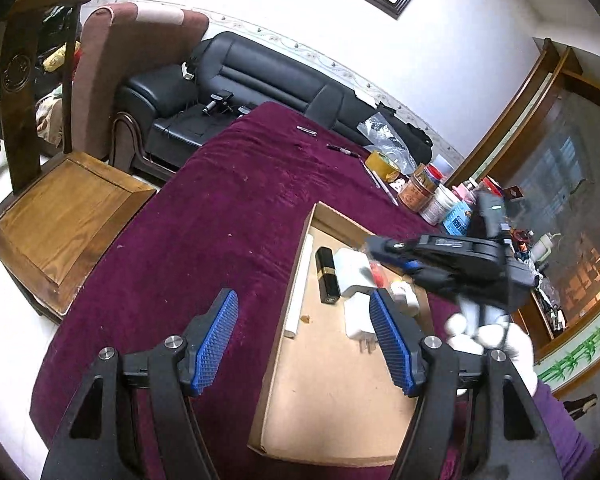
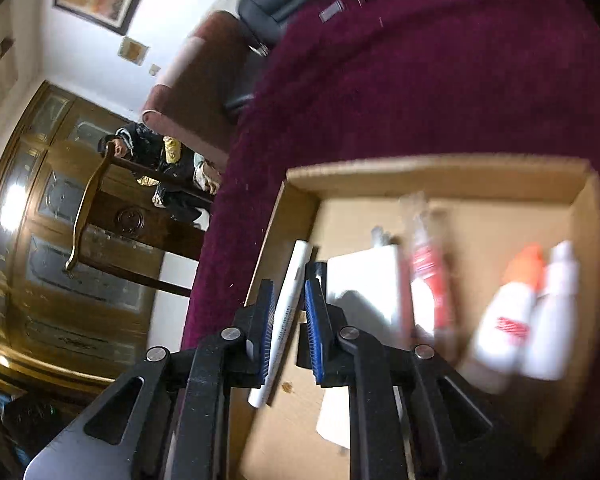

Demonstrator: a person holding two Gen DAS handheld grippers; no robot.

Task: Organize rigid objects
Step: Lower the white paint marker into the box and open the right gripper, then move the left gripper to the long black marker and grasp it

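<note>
Left gripper wide open and holding nothing above box edge on purple cloth, right gripper fingers narrow with white pen between them inside box, contact unclear; lipstick, 2 chargers, 2 bottles lie in box.

Both units same build: left hand-held gripper and right hand-held gripper have black plastic linkage arms with triangular cutouts, silver round pivot screws, blue ribbed finger pads. Operator's hand in white glove, purple sleeve behind it.
</note>
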